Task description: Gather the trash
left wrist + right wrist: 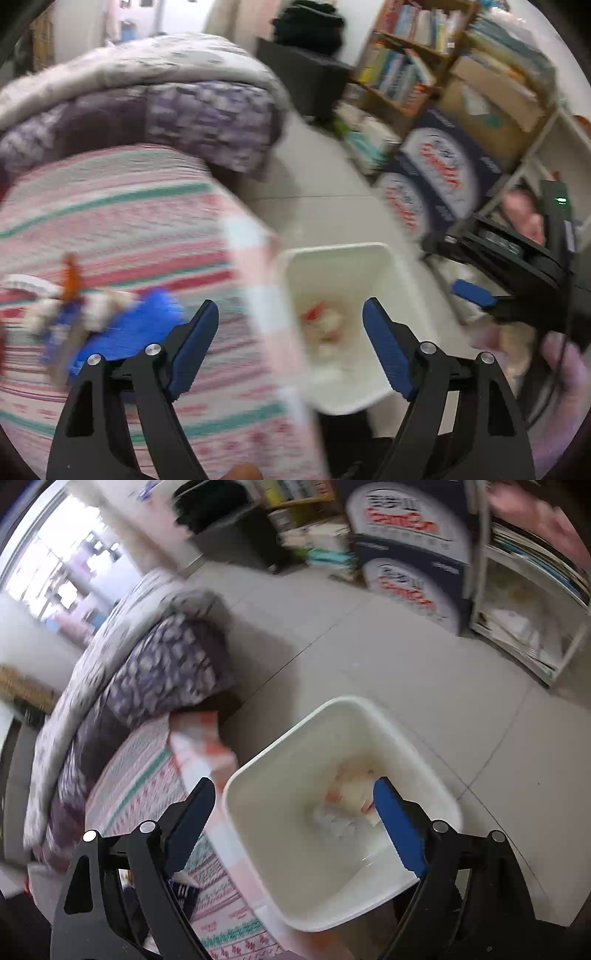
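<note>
Trash in bin [343, 805] blurred (perhaps wrappers); bed litter [74, 314] smeared

My pads [195, 347] were blue, the bin [280, 749] white, the bedsheet [122, 221] striped pink, red and green.

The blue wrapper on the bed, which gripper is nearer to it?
Left. The left gripper hangs over the bed edge with the blue wrapper just beside its left finger. The right gripper is over the bin, off the bed; the wrapper is out of its view.
</note>
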Action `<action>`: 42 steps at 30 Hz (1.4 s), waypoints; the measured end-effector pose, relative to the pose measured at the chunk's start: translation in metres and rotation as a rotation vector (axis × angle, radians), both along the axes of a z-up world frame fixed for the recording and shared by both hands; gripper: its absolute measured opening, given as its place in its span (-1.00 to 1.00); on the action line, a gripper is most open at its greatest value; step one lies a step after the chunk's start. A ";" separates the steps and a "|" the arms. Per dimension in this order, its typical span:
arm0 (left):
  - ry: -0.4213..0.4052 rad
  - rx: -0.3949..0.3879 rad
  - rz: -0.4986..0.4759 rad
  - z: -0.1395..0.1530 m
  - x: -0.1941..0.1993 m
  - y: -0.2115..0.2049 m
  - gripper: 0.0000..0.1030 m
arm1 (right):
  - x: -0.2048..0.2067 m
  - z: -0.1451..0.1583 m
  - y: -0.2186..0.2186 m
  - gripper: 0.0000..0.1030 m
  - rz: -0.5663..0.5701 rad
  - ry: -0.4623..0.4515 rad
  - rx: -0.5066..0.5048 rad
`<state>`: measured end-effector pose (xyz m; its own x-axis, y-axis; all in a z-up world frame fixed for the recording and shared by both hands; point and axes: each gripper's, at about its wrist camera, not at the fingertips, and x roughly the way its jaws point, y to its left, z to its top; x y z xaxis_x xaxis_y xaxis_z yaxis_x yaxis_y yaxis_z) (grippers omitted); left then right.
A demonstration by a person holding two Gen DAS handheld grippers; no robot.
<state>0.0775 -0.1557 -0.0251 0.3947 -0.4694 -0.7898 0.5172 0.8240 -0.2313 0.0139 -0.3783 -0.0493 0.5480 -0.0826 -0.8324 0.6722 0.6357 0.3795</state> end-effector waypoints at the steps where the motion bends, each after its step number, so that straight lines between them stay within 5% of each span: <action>1: -0.010 0.037 0.021 -0.001 0.005 0.010 0.53 | 0.004 -0.001 0.006 0.64 0.020 0.006 -0.005; 7: -0.072 0.362 0.091 -0.020 0.045 0.075 0.57 | 0.034 -0.009 0.060 0.69 0.172 0.060 -0.057; 13: -0.030 0.553 0.194 -0.045 0.095 0.162 0.59 | 0.060 -0.024 0.103 0.69 0.286 0.111 -0.062; 18: 0.077 0.606 0.344 -0.076 0.134 0.243 0.59 | 0.081 -0.035 0.143 0.69 0.390 0.139 -0.079; 24: 0.202 0.638 0.381 -0.117 0.145 0.291 0.59 | 0.101 -0.039 0.187 0.69 0.510 0.129 -0.083; 28: 0.232 0.565 0.396 -0.121 0.141 0.308 0.55 | 0.108 -0.037 0.216 0.69 0.600 0.102 -0.054; 32: 0.290 0.457 0.439 -0.119 0.140 0.330 -0.15 | 0.113 -0.037 0.243 0.69 0.674 0.084 -0.014; 36: 0.284 0.405 0.510 -0.107 0.137 0.344 -0.20 | 0.118 -0.042 0.265 0.51 0.750 0.072 0.093; 42: 0.181 0.222 0.559 -0.038 0.118 0.336 -0.20 | 0.128 -0.054 0.300 0.06 0.809 0.089 0.263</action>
